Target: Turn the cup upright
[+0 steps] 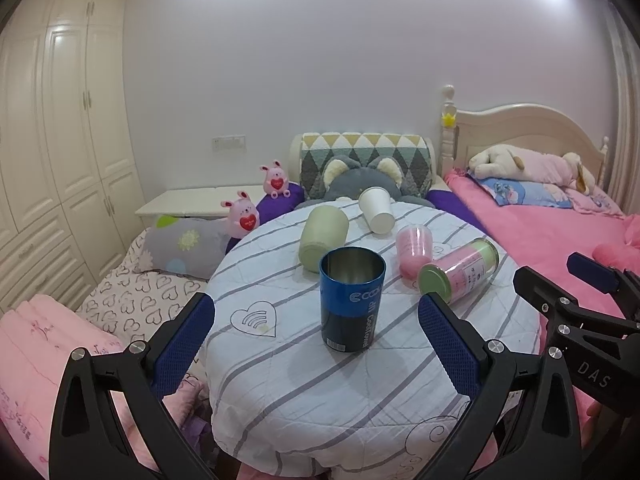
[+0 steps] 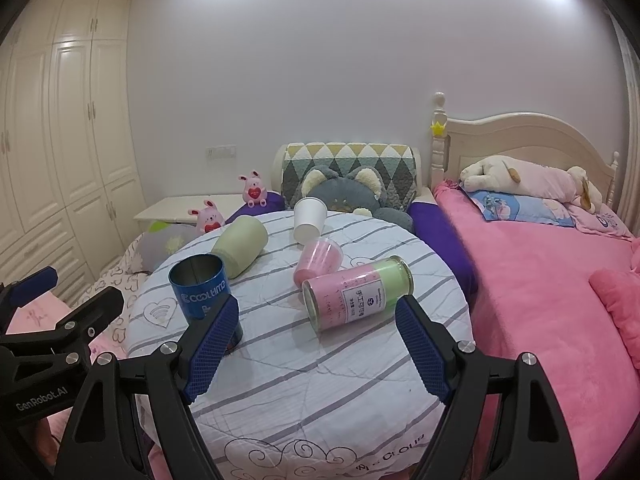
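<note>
Blue cup [image 1: 352,300] stands upright on the striped table [image 1: 300,380], mouth up, between the left tool's [image 1: 316,344] spread fingers, untouched. Right tool [image 2: 318,354] also spread wide, holding nothing. Behind the cup: green cup [image 1: 323,238], white paper cup [image 1: 376,210], pink cup [image 1: 414,252], jar [image 1: 460,270], all lying on their sides.
</note>
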